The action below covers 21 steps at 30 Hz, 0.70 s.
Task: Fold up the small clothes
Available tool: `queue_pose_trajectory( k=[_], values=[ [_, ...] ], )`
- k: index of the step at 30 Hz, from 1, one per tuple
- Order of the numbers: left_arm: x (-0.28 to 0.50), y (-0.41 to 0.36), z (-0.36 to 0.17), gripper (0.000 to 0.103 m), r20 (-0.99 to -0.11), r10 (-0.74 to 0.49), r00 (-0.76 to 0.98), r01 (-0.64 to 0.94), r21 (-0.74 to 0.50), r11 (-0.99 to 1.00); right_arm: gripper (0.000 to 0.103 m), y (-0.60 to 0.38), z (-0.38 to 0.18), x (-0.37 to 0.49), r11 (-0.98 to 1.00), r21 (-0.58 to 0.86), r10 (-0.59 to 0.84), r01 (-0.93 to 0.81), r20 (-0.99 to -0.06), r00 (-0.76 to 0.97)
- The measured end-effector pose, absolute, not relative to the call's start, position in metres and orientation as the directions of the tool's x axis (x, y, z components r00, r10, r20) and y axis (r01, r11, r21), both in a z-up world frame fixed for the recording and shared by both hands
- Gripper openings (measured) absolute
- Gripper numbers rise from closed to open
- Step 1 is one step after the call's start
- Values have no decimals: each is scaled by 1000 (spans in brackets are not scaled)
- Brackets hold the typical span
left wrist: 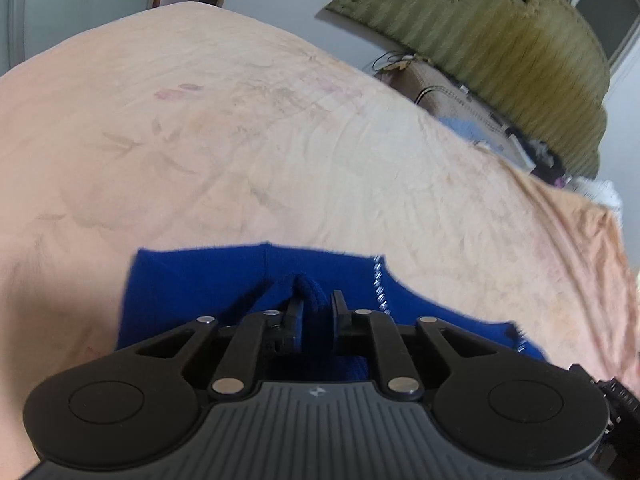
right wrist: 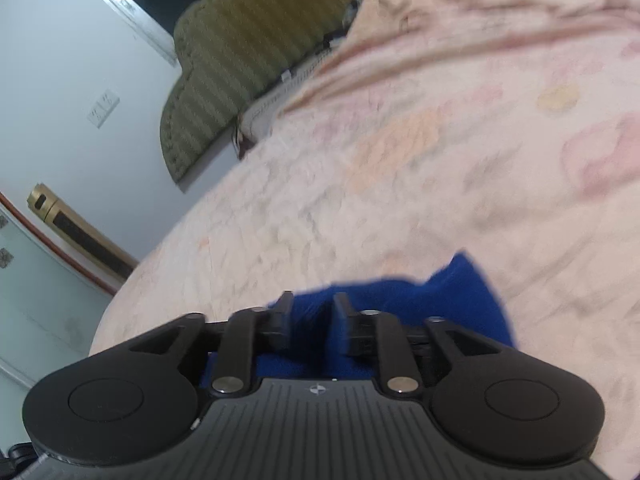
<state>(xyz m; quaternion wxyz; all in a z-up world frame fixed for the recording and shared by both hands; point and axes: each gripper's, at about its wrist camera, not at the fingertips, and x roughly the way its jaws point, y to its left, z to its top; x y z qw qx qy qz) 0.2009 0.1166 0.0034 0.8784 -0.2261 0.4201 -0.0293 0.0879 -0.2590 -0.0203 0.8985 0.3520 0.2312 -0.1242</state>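
A small royal-blue knitted garment (left wrist: pixel 192 280) with a white stitched line near one edge lies on a peach floral blanket (left wrist: pixel 240 140). My left gripper (left wrist: pixel 316 300) is shut on a bunched fold of this blue garment, lifted just above the blanket. In the right wrist view the same blue garment (right wrist: pixel 460 300) hangs from my right gripper (right wrist: pixel 310 306), whose jaws hold blue cloth between them. Both views are blurred. The rest of the garment is hidden below the grippers.
The blanket (right wrist: pixel 440 140) covers a wide bed. An olive-green padded headboard (left wrist: pixel 500 40) stands at its far end, with cluttered items (left wrist: pixel 532 152) at its foot. A white wall with a socket (right wrist: pixel 103 107) and a gold-coloured unit (right wrist: pixel 72 232) lie beyond the bed's edge.
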Motion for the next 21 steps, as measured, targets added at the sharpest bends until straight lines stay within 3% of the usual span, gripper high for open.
queue_pose_trajectory(
  k=[3,5,6,8,10,13,15,16,18,21],
  values=[
    [198,119,18,32,-706,-181,684,-164,-390,906,35,-250,-3,85,782,529,-62,331,-462,885],
    [195,113,28,73,-682,-88,726,-169,-301,939,36,-238,0,93,822,509,23,254,-476,879],
    [192,108,33,80,-660,-32,750,-177,-248,953,40,-232,-2,100,839,499,73,218,-499,863],
    [188,99,39,81,-633,18,774,-175,-186,967,50,-218,-11,116,871,462,143,168,-565,813],
    [186,85,41,81,-637,-47,769,-79,-168,983,49,-205,-23,131,911,366,95,190,-634,767],
    [184,56,36,81,-676,-101,730,67,-77,995,45,-203,-25,140,933,275,-4,233,-639,769],
    [179,37,31,81,-684,-99,722,141,5,990,50,-205,-14,134,926,283,-22,250,-620,784],
    [176,28,27,81,-684,-105,721,184,43,982,49,-203,-8,129,931,293,2,220,-604,797],
    [175,13,20,81,-688,-110,718,248,105,963,59,-194,-3,126,943,312,100,118,-602,792],
    [181,1,-1,81,-691,-33,722,241,206,948,60,-178,-11,135,959,283,199,-5,-661,724]
  ],
)
